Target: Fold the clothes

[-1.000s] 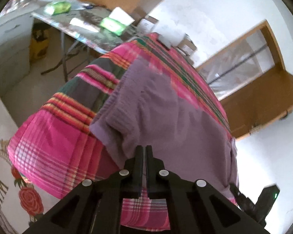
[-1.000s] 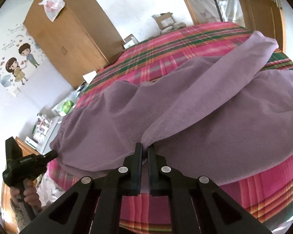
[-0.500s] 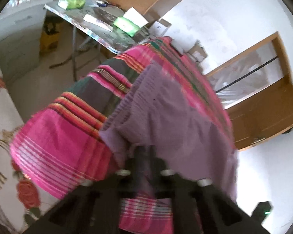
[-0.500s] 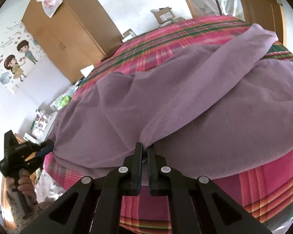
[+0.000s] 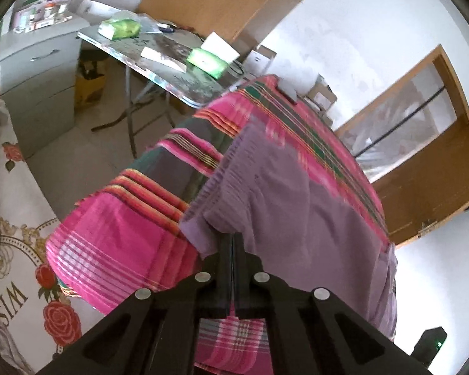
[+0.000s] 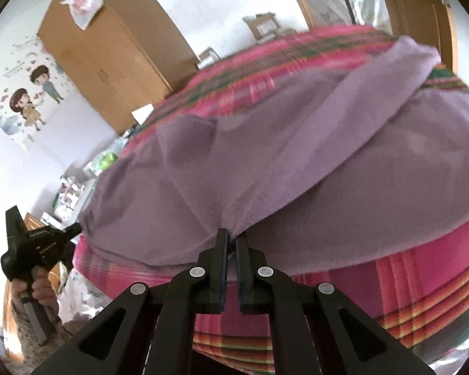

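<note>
A purple garment lies spread over a table covered with a pink plaid cloth. My left gripper is shut on the garment's near edge beside its ribbed hem. In the right wrist view the garment has a fold running toward the far right corner. My right gripper is shut on the garment's near edge at that fold. The left gripper also shows at the left of the right wrist view, held by a hand, pinching the garment's corner.
A folding table with green packets stands beyond the plaid table. A grey drawer cabinet stands at far left. A rose-print cloth lies at lower left. A wooden wardrobe and a door frame stand behind.
Both grippers have pulled back toward me with the garment's near edge, drawing the fabric taut. More floor and the folding table now show in the left wrist view.
</note>
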